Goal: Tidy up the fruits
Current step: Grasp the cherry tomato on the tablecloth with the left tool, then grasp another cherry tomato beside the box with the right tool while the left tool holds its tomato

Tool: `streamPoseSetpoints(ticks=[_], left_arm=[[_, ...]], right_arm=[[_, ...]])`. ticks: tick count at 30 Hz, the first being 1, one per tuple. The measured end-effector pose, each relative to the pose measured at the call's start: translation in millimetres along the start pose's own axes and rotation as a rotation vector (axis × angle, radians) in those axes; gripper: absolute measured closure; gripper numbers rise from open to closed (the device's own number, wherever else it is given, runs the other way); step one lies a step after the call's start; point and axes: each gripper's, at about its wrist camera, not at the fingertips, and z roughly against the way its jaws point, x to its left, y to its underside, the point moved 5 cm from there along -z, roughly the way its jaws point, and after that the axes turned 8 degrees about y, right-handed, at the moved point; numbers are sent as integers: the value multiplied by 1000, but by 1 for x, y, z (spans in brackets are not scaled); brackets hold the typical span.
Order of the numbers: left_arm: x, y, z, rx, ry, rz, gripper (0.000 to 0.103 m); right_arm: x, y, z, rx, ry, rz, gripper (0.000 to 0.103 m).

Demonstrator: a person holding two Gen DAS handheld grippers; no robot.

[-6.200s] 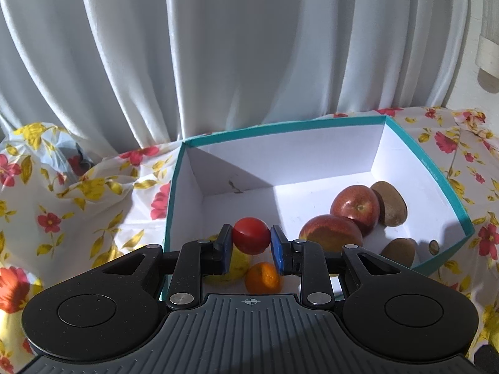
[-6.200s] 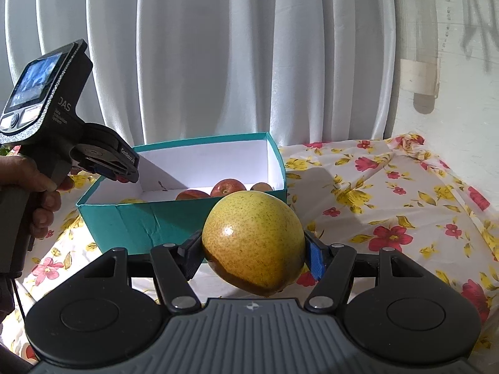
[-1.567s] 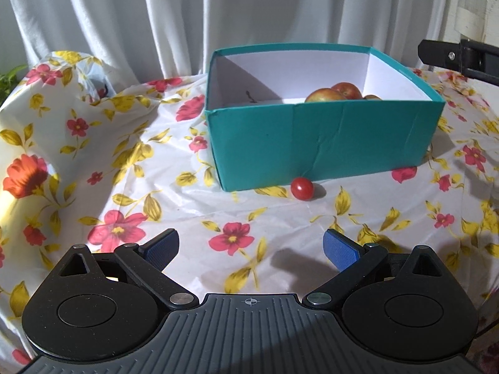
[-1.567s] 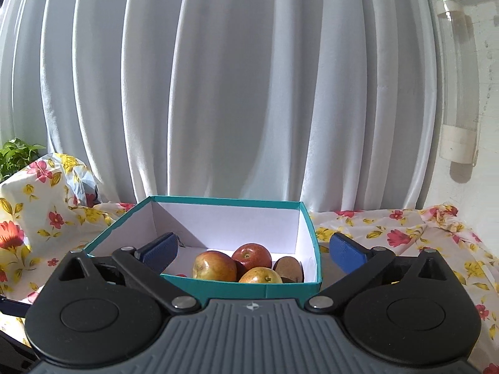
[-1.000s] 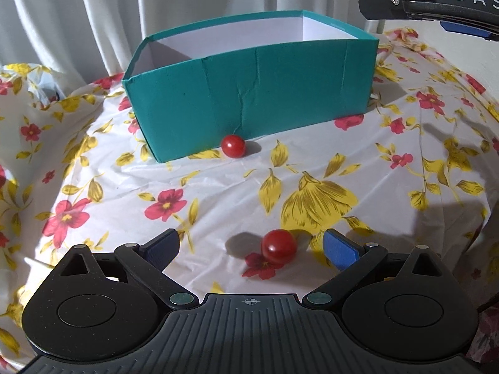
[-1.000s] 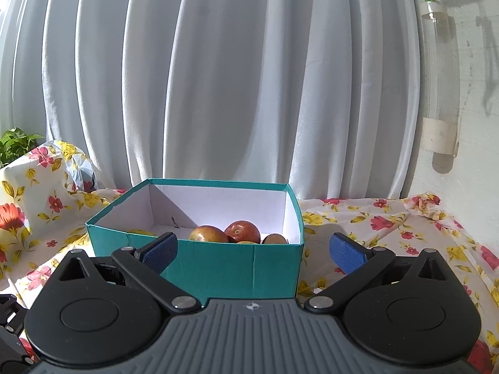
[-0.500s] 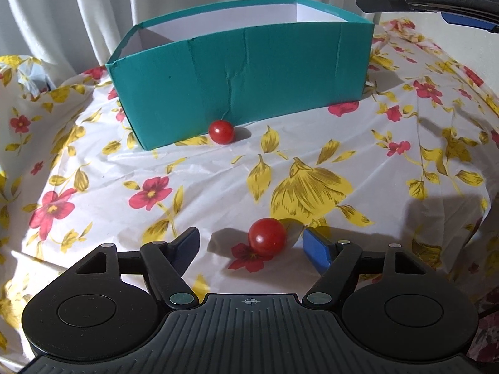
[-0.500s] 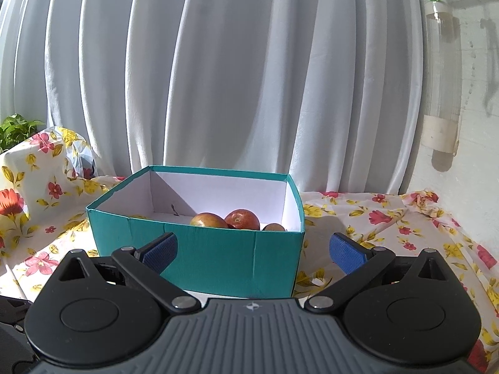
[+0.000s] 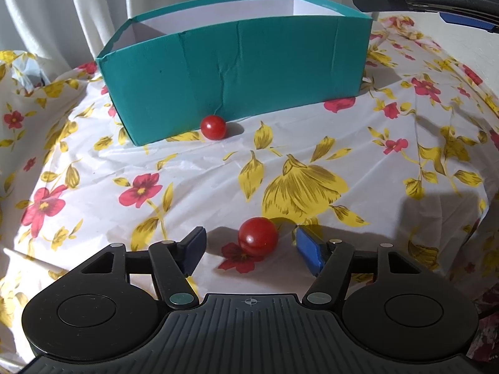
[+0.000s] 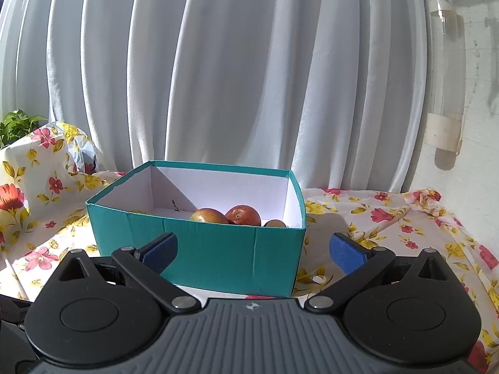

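Left fingers have narrowed around a loose tomato since half a second ago.

The teal cardboard box (image 9: 237, 71) holds apples; the left gripper (image 9: 249, 244) brackets the small red cherry tomato (image 9: 258, 237) on the floral-clothed bench (image 9: 358, 155), not yet touching; the right gripper (image 10: 252, 249) hovers wide, empty. An off-centre squeeze could roll it away; a second tomato (image 9: 213, 127) waits beside the box.

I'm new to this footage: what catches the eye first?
The teal box on the flowered tablecloth dominates, with apples visible inside. Two red tomatoes sit outside it: one against its front wall, one between the open left gripper fingers.
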Motion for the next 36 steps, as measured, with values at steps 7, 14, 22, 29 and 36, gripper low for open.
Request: streamPoseSetpoints(ticks=[7, 14, 22, 29, 36], left_arm=[[-2, 0, 0, -1, 16, 3, 41], [0, 0, 0, 1, 41, 21, 45], [2, 0, 3, 7, 51, 28, 56], [2, 0, 4, 21, 52, 20, 73], [16, -15, 30, -40, 7, 46, 74]], right_arm=[[-2, 2, 0, 3, 1, -6, 0], [-4, 3, 0, 3, 5, -10, 0], [-5, 5, 1, 4, 6, -14, 0], [-4, 4, 0, 5, 7, -9, 0], [-3, 7, -1, 10, 35, 5, 0]])
